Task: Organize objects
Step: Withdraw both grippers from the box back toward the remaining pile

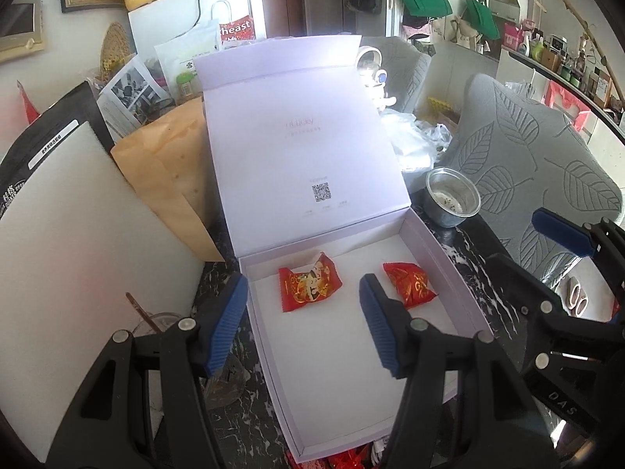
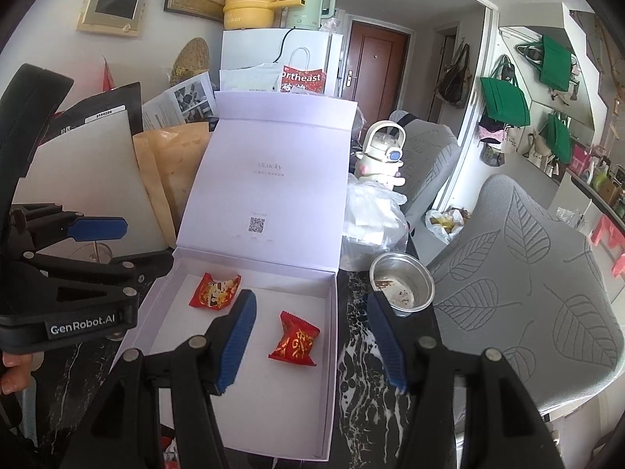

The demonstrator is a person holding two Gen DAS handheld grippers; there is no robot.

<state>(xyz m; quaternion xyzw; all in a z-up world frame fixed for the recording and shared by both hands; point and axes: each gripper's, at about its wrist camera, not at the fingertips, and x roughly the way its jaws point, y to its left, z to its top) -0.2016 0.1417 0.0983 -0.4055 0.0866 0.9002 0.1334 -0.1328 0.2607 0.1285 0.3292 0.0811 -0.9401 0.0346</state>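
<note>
Two red candy packets, one (image 1: 310, 283) on the left and one (image 1: 408, 283) on the right, lie apart inside the open box (image 1: 449, 258), below both grippers. The left gripper (image 1: 304, 324) and right gripper (image 2: 312, 336) hover with jaws apart, holding nothing.

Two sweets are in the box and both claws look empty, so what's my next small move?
Probably bring one claw back toward the red wrapped items at the near edge, below the open pale lilac box. Both red foil sweets lie inside it, and the left claw and right claw are open and empty.
</note>
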